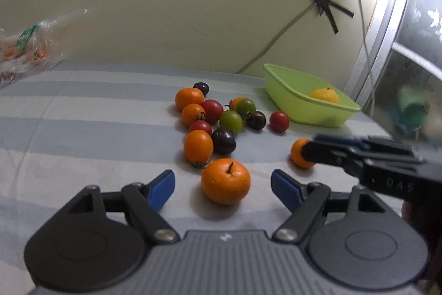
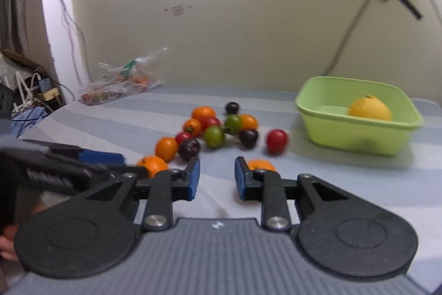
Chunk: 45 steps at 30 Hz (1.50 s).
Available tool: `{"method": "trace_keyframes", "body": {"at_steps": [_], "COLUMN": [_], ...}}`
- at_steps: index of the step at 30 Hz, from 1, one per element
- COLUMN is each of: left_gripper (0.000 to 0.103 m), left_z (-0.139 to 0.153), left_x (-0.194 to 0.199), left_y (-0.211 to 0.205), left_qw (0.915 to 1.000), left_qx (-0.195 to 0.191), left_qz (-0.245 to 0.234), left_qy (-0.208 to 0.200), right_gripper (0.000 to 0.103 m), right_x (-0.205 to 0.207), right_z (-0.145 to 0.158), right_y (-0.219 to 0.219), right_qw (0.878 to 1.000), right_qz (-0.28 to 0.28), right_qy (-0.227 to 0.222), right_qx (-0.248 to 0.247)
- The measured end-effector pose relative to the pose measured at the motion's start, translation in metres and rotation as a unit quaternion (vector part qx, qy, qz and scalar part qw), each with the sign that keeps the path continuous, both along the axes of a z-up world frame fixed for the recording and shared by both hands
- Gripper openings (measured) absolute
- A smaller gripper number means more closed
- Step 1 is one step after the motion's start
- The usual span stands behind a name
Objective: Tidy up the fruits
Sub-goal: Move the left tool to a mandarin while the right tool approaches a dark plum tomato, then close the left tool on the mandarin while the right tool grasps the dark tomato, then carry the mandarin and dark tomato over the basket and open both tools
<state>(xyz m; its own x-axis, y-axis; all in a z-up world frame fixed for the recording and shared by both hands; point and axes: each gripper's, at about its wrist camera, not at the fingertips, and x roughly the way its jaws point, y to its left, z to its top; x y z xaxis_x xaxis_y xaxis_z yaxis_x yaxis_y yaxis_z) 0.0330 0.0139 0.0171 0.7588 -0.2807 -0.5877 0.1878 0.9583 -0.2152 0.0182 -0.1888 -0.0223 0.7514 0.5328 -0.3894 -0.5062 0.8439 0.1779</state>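
A cluster of fruits (image 2: 218,129) lies mid-tabletop (image 2: 345,184). The basin (image 2: 359,134) stands right of it near the back edge, one fruit (image 2: 370,108) inside. A bag (image 2: 121,85) lies at the back left corner.

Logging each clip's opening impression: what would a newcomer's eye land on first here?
Probably the bright cluster of small fruits, orange, red, green and dark purple, loose on the striped cloth. Next, the lime green tub at the right of the pile, holding a single yellow fruit. Nearest, a large orange sits just ahead of the open left gripper.
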Motion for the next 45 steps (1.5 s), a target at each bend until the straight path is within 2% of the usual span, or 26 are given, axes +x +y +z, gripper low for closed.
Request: {"method": "trace_keyframes", "body": {"at_steps": [2,4,6,10,14,16,18,19,20,21,25,31,35,39,45], "left_gripper": [0.076,0.053,0.043,0.043,0.043,0.043,0.043,0.043,0.043,0.043,0.043,0.043,0.043,0.043,0.044], "left_z": [-0.004,-0.008,-0.009,-0.008,-0.007,-0.008,-0.01,-0.011,-0.011,-0.012,-0.011,-0.006,-0.002,-0.005,-0.005], "left_x": [0.006,0.01,0.007,-0.006,-0.018,-0.022,-0.025,-0.027,-0.027,-0.027,-0.027,-0.037,-0.042,-0.043,-0.043], "left_y": [-0.006,-0.009,-0.009,-0.002,0.013,0.018,0.02,0.02,0.018,0.018,0.02,0.014,0.0,-0.019,-0.037], "left_qw": [0.9999,0.9997,0.9996,0.9993,0.9997,0.9996,0.9995,0.9995,0.9996,0.9997,0.9997,0.9989,0.9968,0.995,0.995], "left_qx": [0.014,0.022,0.027,0.032,0.007,-0.003,-0.006,-0.004,0.001,0.003,-0.004,-0.015,-0.024,-0.012,0.021], "left_qz": [0.004,0.001,-0.01,-0.019,-0.024,-0.026,-0.027,-0.026,-0.023,-0.022,-0.02,-0.042,-0.076,-0.1,-0.098], "left_qy": [0.006,0.011,-0.001,-0.007,-0.007,-0.008,-0.014,-0.016,-0.015,-0.013,-0.01,-0.013,-0.009,-0.002,-0.002], "right_gripper": [0.03,0.031,0.031,0.031,0.033,0.039,0.039,0.037,0.028,0.029,0.028,0.028,0.028,0.028,0.03], "right_x": [0.014,0.03,0.042,0.052,0.057,0.059,0.06,0.06,0.058,0.057,0.037,-0.019,-0.048,-0.064,-0.066], "right_z": [0.001,-0.001,-0.002,-0.006,-0.01,-0.012,-0.012,-0.011,-0.011,-0.011,-0.005,0.005,-0.006,-0.021,-0.03], "right_y": [0.008,0.017,0.025,0.039,0.049,0.052,0.054,0.054,0.053,0.052,0.048,0.014,-0.011,-0.027,-0.031], "right_qw": [1.0,1.0,0.999,0.997,0.996,0.996,0.996,0.995,0.994,0.994,0.995,0.998,0.999,0.999,0.999], "right_qz": [0.016,0.022,0.037,0.053,0.064,0.066,0.069,0.073,0.082,0.085,0.079,0.056,0.027,0.002,0.001], "right_qy": [0.01,0.023,0.037,0.042,0.045,0.042,0.037,0.04,0.043,0.045,0.029,-0.013,0.0,0.014,0.02], "right_qx": [0.003,0.001,0.002,-0.023,-0.043,-0.046,-0.05,-0.052,-0.049,-0.05,-0.05,-0.036,-0.035,-0.045,-0.038]}}
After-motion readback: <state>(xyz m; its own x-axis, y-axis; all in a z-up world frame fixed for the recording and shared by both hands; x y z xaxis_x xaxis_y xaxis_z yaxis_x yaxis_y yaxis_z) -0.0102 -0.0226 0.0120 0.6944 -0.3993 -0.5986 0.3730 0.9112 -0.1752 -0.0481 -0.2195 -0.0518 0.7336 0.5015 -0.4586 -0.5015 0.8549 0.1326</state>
